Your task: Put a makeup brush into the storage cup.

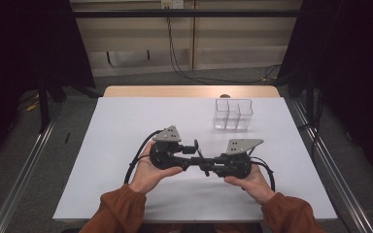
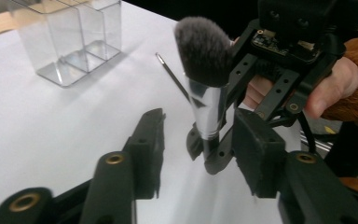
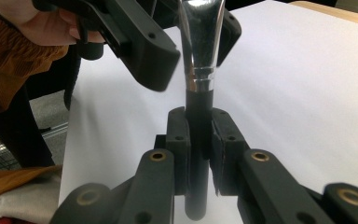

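Item: makeup brush (image 2: 204,74) with a dense dark-grey bristle head, a tapered chrome ferrule and a black handle. It is held upright above the white table sheet (image 1: 126,126), in front of the person and between the two grippers.

Right gripper (image 3: 199,140): black two-jaw claw, clenched on the brush's black handle just under the ferrule; both pads press against the handle in the right gripper view.

Left gripper (image 2: 198,149): black two-jaw claw, released. Its jaws stand apart on either side of the ferrule, neither pad touching it in the left gripper view.

Also on the table: a thin dark stick with a small metal tip (image 2: 172,77), lying on the sheet beyond the brush, and a clear plastic organizer with three upright compartments (image 1: 232,114) toward the far right, well apart from the hands, all compartments vacant.

Step in hand, as judged: a hand-over, with the brush passed to the right claw alone. The next move likely calls for drawing the left claw clear of the ferrule, then carrying the brush to the organizer, handle kept vertical, and lowering it into one compartment.
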Available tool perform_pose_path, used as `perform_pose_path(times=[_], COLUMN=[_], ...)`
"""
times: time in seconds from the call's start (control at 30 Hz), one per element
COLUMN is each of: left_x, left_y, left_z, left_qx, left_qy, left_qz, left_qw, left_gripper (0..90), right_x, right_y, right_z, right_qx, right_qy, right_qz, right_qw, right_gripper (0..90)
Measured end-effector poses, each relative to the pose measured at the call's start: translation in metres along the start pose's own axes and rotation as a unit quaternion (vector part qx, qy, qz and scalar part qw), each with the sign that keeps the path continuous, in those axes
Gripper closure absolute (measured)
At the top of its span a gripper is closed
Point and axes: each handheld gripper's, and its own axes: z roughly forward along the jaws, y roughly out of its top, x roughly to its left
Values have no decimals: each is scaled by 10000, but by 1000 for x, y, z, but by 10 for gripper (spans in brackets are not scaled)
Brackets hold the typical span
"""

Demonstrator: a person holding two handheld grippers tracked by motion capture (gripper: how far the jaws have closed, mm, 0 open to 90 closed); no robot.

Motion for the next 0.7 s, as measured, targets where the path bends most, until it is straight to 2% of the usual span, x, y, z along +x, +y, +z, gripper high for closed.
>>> perform_pose_path(times=[0.37,0.47,0.53,0.7], left_x=[5,7,7,9], left_y=[-9,-13,-15,-20], left_z=[-20,-24,-29,-39], left_qx=[-259,-294,-342,-514], left_qy=[417,445,514,755], left_qz=[-162,-190,-218,-224], left_qw=[9987,9984,9979,9956], left_gripper=[330,298,286,181], right_x=[-4,-5,-6,-8], right_y=[0,0,1,1], right_z=[-7,-9,-10,-14], right_qx=[-70,-94,-105,-163], right_qy=[-151,-189,-227,-303], right_qz=[9,14,25,39], right_qw=[9999,9998,9997,9994], right_gripper=[799,799,799,799])
